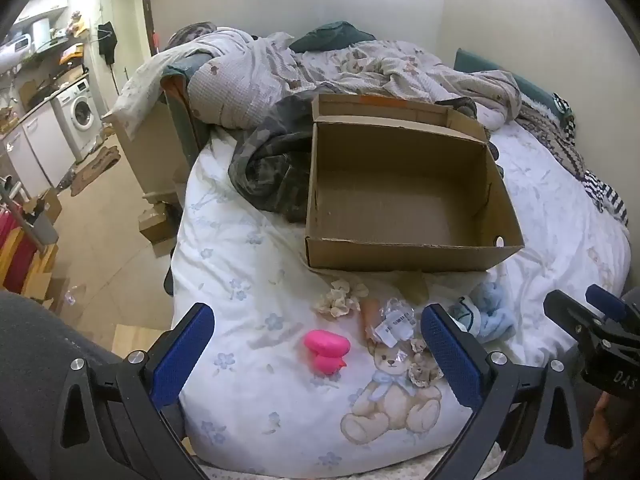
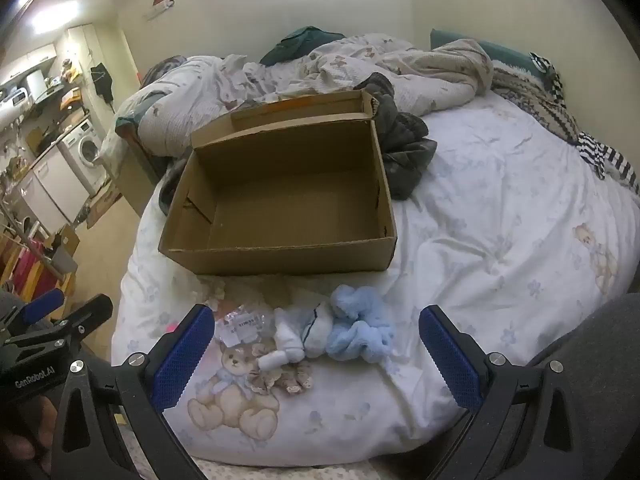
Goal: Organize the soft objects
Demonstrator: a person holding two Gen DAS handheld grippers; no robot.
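Both grippers, left gripper (image 1: 316,354) and right gripper (image 2: 316,354), are being held wide apart, gripping nothing, low in frame. Soft bits like the blue scrunchie (image 2: 358,334) and pink toy (image 1: 327,353) are being left lying below the cardboard box (image 2: 280,258).

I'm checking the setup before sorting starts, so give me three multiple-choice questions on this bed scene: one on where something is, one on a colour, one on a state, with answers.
1. Where is the cardboard box relative to the small soft items?
A. Behind them, farther up the bed
B. On the floor
C. On top of them

2. What colour is the fluffy scrunchie between the right gripper's fingers?
A. Red
B. Light blue
C. Black

3. What state is the box in?
A. Taped shut
B. Full of clothes
C. Open and empty

Answers:
1 A: the box sits on the bedsheet beyond the row of items.
2 B: its plush fabric is pale blue.
3 C: its bare floor shows, with the lid folded back.
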